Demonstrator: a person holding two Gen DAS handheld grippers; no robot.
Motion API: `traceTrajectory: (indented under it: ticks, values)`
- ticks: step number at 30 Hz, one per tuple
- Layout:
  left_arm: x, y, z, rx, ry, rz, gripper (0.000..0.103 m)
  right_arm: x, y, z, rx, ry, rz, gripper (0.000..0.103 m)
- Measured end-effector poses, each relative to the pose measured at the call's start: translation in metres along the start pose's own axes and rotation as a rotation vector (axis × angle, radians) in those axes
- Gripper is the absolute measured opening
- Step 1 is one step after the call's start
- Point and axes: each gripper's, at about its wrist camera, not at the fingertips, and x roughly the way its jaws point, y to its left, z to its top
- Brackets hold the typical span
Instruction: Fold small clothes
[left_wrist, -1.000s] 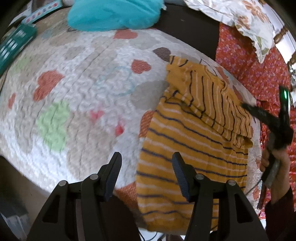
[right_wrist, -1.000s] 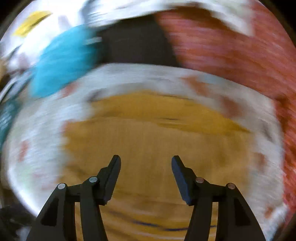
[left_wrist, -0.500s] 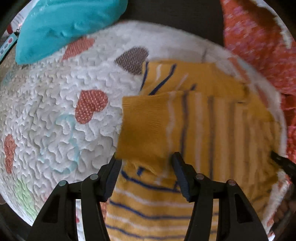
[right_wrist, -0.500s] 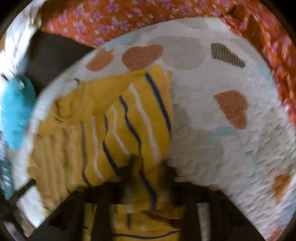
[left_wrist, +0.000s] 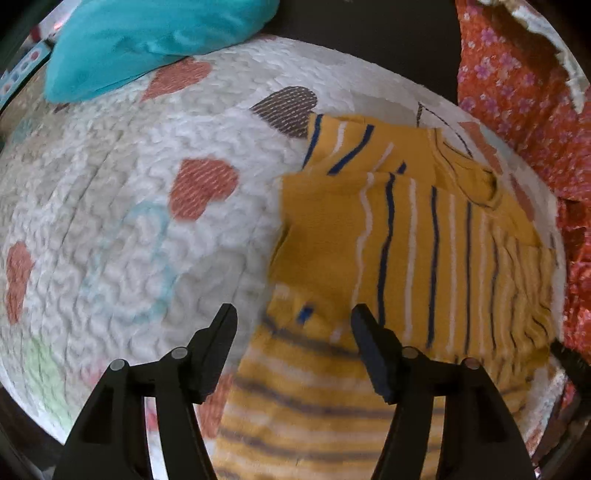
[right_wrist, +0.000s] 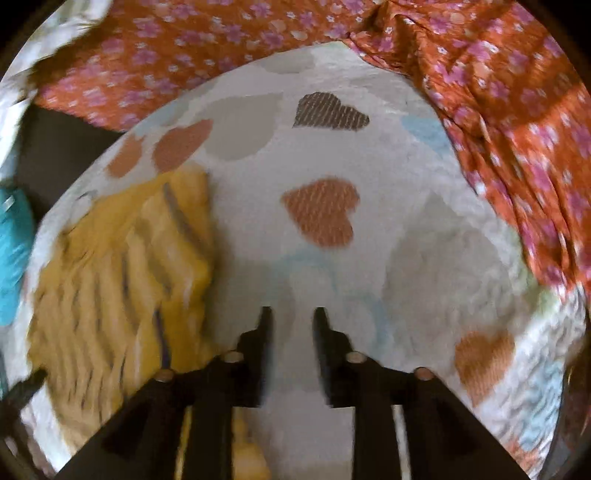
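A mustard-yellow top (left_wrist: 406, 258) with navy and white stripes lies on the heart-patterned quilt (left_wrist: 129, 221), one side folded across its body. My left gripper (left_wrist: 293, 321) hangs just above the folded flap's near corner. Its jaws are opening; the cloth lies below the gap and the pads do not press it. In the right wrist view the top (right_wrist: 122, 280) lies to the left, blurred. My right gripper (right_wrist: 293, 321) is over bare quilt (right_wrist: 369, 258) beside the top, its jaws opening from a narrow gap with nothing between them. A black tip of the right gripper (left_wrist: 569, 363) shows at the top's right edge.
A teal cloth (left_wrist: 147, 44) lies at the quilt's far left. Orange floral fabric (right_wrist: 517, 129) drapes along the quilt's far and right sides, also seen as orange floral fabric (left_wrist: 517, 92). A dark gap (left_wrist: 369, 48) lies beyond the quilt's edge.
A side of the top has been folded over its body. The right gripper let go of the cloth and slid off onto bare quilt. The left gripper moved over the fold and widened.
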Motion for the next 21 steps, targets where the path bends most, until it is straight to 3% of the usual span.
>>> traceTrajectory:
  ticks: [1, 2, 6, 10, 17, 21]
  values:
    - [-0.003, 0.004, -0.006, -0.007, 0.003, -0.009, 0.064, -0.008, -0.003, -0.016, -0.008, 0.015, 0.028, 0.051]
    - [-0.007, 0.011, -0.018, -0.020, 0.012, -0.019, 0.064, -0.013, -0.007, -0.029, -0.007, 0.026, 0.054, 0.058]
    - [-0.005, 0.038, -0.059, -0.072, 0.076, -0.011, 0.064, -0.026, -0.017, -0.094, 0.021, 0.114, 0.176, 0.060]
    - [-0.014, 0.063, -0.097, -0.141, 0.110, -0.067, 0.064, -0.028, -0.028, -0.156, 0.069, 0.206, 0.280, 0.060]
    - [-0.029, 0.076, -0.158, -0.127, 0.131, -0.093, 0.064, -0.039, -0.030, -0.212, 0.067, 0.246, 0.383, 0.063]
    - [-0.032, 0.076, -0.192, -0.148, 0.142, -0.153, 0.064, -0.041, -0.017, -0.237, 0.035, 0.271, 0.413, 0.063]
